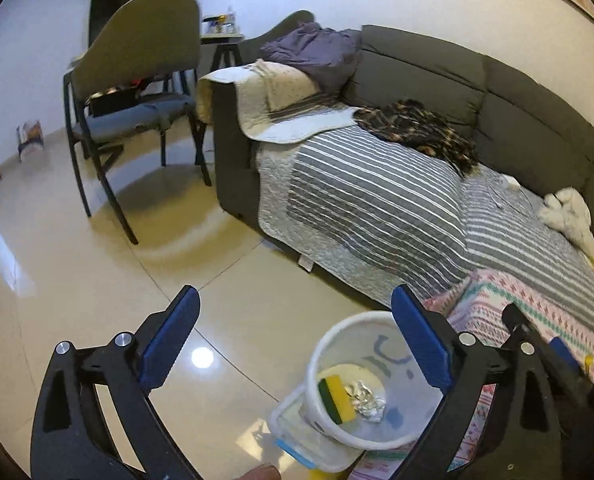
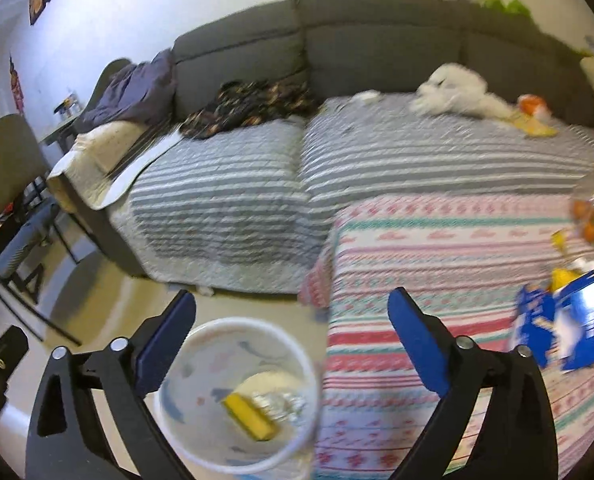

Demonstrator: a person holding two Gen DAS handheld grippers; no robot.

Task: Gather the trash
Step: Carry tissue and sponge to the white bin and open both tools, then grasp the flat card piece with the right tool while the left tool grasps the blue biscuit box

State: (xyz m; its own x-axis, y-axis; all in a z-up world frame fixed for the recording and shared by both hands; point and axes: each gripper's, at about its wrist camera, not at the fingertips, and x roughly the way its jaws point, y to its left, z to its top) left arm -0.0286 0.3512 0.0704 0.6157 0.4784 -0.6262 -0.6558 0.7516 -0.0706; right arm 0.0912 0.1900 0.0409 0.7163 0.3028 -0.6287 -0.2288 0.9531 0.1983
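Sponge [image 1: 336,399] and foil [image 1: 367,400] in white bucket [image 1: 351,322]; jaws wide

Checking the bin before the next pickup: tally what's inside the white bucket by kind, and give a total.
Inside the white bucket:
Sponge, yellow and green: 1
Crumpled foil: 1
Pale flat round piece under them: 1
Total: 3

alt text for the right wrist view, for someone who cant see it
The open, empty right hand-held gripper hangs above a white bucket on the floor holding a yellow sponge and crumpled foil. Behind are a patterned blanket and a grey sofa.
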